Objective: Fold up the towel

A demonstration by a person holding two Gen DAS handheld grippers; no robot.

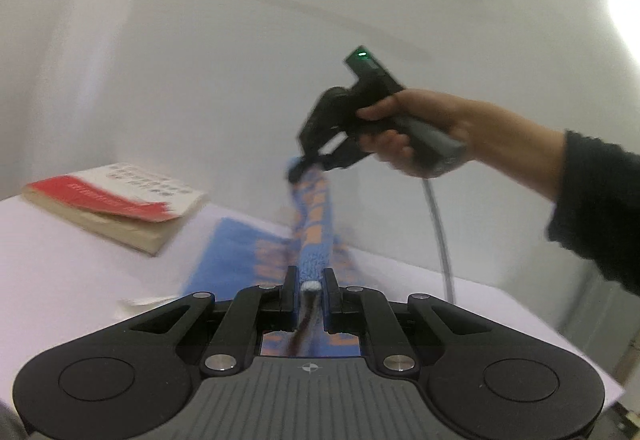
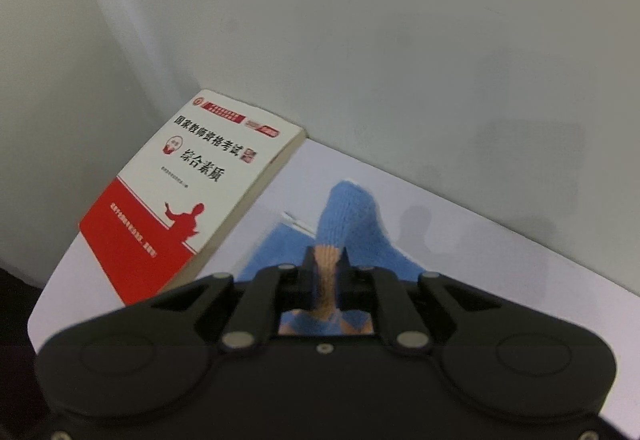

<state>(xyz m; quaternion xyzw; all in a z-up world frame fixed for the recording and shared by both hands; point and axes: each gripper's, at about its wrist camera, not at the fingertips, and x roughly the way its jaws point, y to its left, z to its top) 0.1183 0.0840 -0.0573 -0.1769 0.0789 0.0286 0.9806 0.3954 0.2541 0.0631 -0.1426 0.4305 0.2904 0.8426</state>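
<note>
- Your left gripper [image 1: 311, 286] pinches the blue-and-orange towel [image 1: 314, 224] taut above the white counter [image 1: 60, 272].
- Only the left view shows your right hand [image 1: 404, 144] lifting the towel's far end.
- Your right gripper [image 2: 326, 276] clamps an orange edge; its view alone makes the red-and-white book [image 2: 180, 208] legible.
- A white wall [image 2: 400, 40] stands behind.

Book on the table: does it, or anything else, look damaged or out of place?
The book has a torn, curled-up red cover corner in the left wrist view. The towel is pinched in both the left gripper and the right gripper, as expected.
</note>
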